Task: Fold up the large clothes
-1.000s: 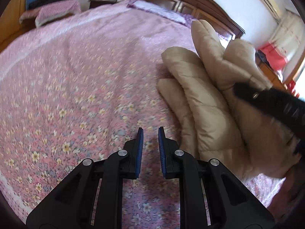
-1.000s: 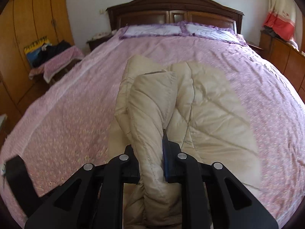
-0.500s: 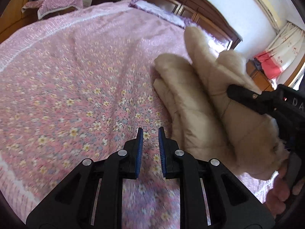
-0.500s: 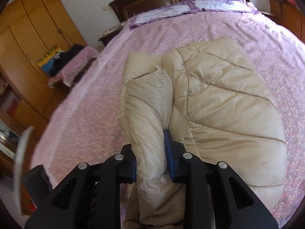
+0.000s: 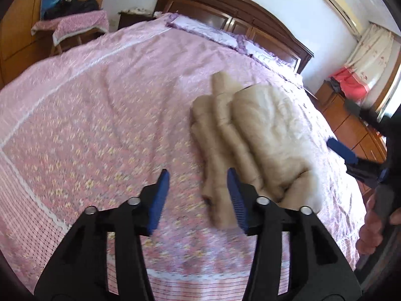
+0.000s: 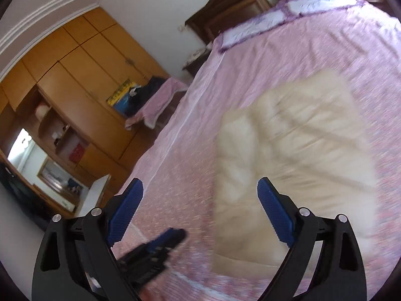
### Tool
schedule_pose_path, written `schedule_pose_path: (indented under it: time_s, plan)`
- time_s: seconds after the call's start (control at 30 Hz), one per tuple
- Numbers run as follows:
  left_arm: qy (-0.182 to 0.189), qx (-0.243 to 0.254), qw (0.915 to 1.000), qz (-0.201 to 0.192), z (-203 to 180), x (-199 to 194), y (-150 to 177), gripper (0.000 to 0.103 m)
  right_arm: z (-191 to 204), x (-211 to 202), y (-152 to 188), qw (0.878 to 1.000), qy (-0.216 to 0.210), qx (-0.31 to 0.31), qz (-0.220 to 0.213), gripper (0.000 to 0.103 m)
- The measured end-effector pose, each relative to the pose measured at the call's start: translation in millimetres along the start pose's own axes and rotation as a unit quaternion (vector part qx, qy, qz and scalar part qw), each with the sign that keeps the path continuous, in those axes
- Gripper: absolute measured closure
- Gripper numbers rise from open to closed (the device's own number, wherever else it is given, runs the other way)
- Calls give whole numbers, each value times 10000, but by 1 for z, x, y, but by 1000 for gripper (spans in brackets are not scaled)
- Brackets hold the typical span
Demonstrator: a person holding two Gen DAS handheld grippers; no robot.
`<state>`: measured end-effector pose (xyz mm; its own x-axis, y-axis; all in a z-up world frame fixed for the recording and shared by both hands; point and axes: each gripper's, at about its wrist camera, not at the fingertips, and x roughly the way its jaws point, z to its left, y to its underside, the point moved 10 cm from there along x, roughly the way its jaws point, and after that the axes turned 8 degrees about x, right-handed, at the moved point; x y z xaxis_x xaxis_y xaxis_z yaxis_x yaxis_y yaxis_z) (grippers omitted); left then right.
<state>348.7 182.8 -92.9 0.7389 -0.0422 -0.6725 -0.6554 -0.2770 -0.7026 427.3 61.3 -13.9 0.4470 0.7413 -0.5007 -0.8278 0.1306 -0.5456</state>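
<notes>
A beige quilted jacket [image 5: 253, 138] lies folded in a bundle on the pink flowered bedspread [image 5: 100, 115]. My left gripper [image 5: 198, 185] hovers above the bed just left of the jacket's near end, its jaws opening with nothing between them. My right gripper [image 6: 200, 200] hangs above the jacket [image 6: 295, 155] and the bedspread [image 6: 250, 57], jaws opening wide and holding nothing. Seen from the left wrist, the right gripper's blue pads [image 5: 342, 150] and a hand [image 5: 373, 228] are at the right edge. From the right wrist, the left gripper's fingertips [image 6: 170, 237] show low in the picture.
A dark wooden headboard [image 5: 233, 7] and purple-edged pillows [image 5: 208, 31] are at the far end. A small table under a pink cloth [image 5: 72, 22] and wooden wardrobes [image 6: 75, 75] stand left of the bed. A wooden cabinet [image 5: 351, 125] stands to the right.
The right gripper let go of the jacket's sleeve, opened wide, rose and swung left. The left gripper opened and lifted away from the bedspread. The jacket now rests on the bed.
</notes>
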Motion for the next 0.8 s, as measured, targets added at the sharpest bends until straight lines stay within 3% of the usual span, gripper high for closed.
schedule_pose_path:
  time_s: [0.03, 0.1, 0.23, 0.4, 0.53, 0.67, 0.8]
  plan:
    - [77, 84, 9999, -56, -13, -3, -12, 33, -8, -9, -7, 9998, 169, -67, -78, 13]
    - [234, 368, 9989, -162, -43, -5, -32, 17, -37, -30, -18, 9972, 673, -186, -282, 13]
    - [184, 922, 9954, -162, -96, 6, -63, 17, -96, -47, -18, 9909, 1307, -16, -323, 13]
    - [130, 1312, 9910, 210, -148, 47, -64, 16, -158, -42, 1, 9806, 1936, 216, -236, 14]
    - [-14, 887, 9943, 594, -114, 77, -38, 23, -162, -20, 23, 9868, 1602, 220, -63, 13]
    - [-306, 798, 9941, 671, -67, 92, -14, 27, -154, 3, 34, 9863, 1635, -43, 196, 14]
    - [-221, 606, 9948, 794, -38, 109, 3, 25, -152, 31, 52, 9823, 1785, -189, 542, 7]
